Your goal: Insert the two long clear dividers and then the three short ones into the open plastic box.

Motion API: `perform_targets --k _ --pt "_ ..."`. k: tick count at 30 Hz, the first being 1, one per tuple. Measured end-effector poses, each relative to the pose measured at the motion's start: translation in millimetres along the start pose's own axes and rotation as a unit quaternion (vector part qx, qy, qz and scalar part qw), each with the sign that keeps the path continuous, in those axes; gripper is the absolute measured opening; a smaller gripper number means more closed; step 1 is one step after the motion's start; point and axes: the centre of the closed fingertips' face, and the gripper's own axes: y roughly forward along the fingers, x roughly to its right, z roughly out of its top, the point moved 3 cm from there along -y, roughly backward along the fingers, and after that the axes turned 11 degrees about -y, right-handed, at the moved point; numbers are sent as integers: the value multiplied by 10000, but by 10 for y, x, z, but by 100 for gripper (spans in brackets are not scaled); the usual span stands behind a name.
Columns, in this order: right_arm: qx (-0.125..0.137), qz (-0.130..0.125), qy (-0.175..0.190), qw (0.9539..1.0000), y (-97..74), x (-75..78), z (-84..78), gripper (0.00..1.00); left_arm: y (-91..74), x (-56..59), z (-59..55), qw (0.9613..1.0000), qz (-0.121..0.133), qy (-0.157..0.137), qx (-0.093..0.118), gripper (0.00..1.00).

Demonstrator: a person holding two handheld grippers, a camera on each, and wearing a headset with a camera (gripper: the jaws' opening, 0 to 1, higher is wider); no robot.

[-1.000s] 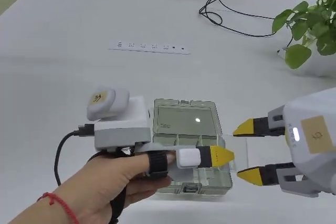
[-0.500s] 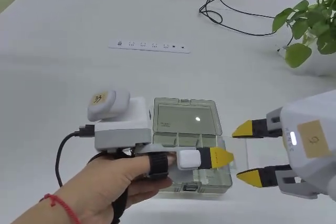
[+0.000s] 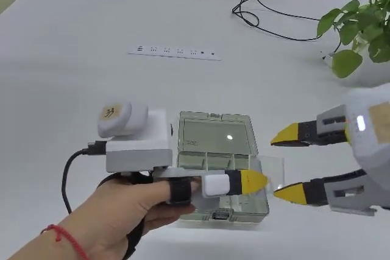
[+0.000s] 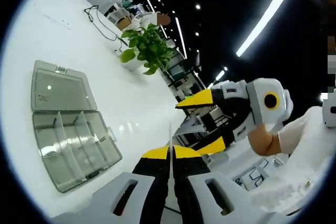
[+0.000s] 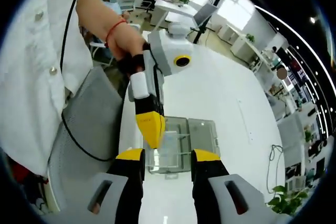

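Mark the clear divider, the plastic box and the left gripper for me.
clear divider [image 3: 272, 165]: head view, free end of the sheet.
plastic box [image 3: 214, 137]: head view, middle of open lid.
left gripper [image 3: 255, 180]: head view, shut yellow tips.

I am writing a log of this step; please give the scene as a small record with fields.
left claw: shut on a clear divider, over the plastic box's near right part
right claw: open, empty, facing the left claw
plastic box: open, lid lying flat, fitted dividers inside
table: white; power strip, cable, plant far side
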Motion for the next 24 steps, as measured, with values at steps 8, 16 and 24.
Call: perform_targets --k 8,16,24 --pt "697 1145 747 9882 -127 97 54 24 -45 89 -67 9853 -112 1677 -303 0" --pt "803 2001 768 9734 -106 59 96 16 -52 214 -86 9625 -364 2663 -362 0" --pt "714 2505 687 9630 -36 -41 127 10 -65 275 -85 9472 -512 3149 -326 0"
